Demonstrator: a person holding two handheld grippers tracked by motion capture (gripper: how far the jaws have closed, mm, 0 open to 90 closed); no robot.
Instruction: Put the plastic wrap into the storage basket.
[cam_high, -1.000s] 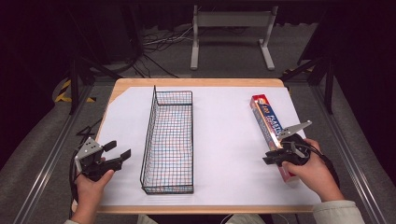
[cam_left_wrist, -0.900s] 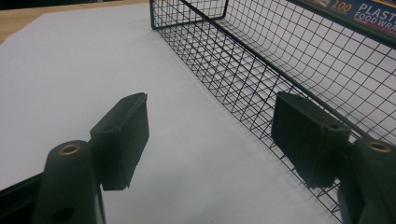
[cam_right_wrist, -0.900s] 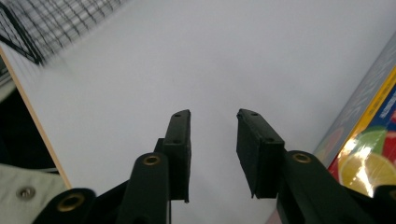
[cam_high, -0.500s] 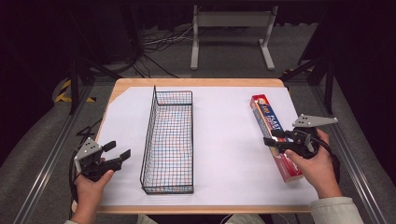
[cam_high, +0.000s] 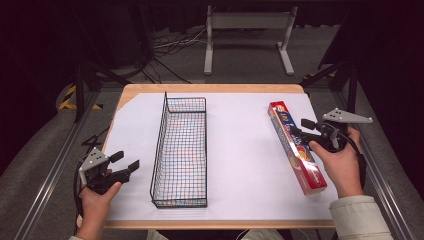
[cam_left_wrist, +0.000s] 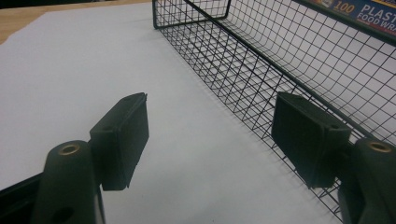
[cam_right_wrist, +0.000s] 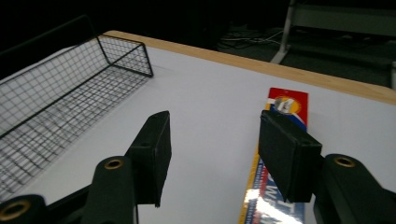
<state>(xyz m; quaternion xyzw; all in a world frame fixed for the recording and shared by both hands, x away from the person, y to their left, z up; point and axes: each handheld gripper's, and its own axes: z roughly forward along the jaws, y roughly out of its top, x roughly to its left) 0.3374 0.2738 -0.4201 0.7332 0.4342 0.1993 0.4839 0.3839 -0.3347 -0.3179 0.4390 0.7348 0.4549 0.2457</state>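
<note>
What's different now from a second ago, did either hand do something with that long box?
The right gripper has let go of the food wrap box: its jaws have just been opening, nothing is clamped between them now, and the hand has moved toward the table's right edge. The box now lies flat on the white sheet. The left gripper and wire basket stayed put.

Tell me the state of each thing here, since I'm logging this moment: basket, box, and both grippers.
Wire basket: upright on the white sheet, nothing inside.
Food wrap box: closed, lying flat on the sheet, apart from the basket.
Left gripper: jaws open, nothing between them, beside the basket.
Right gripper: jaws have just been opening; open above the box, nothing gripped.
</note>
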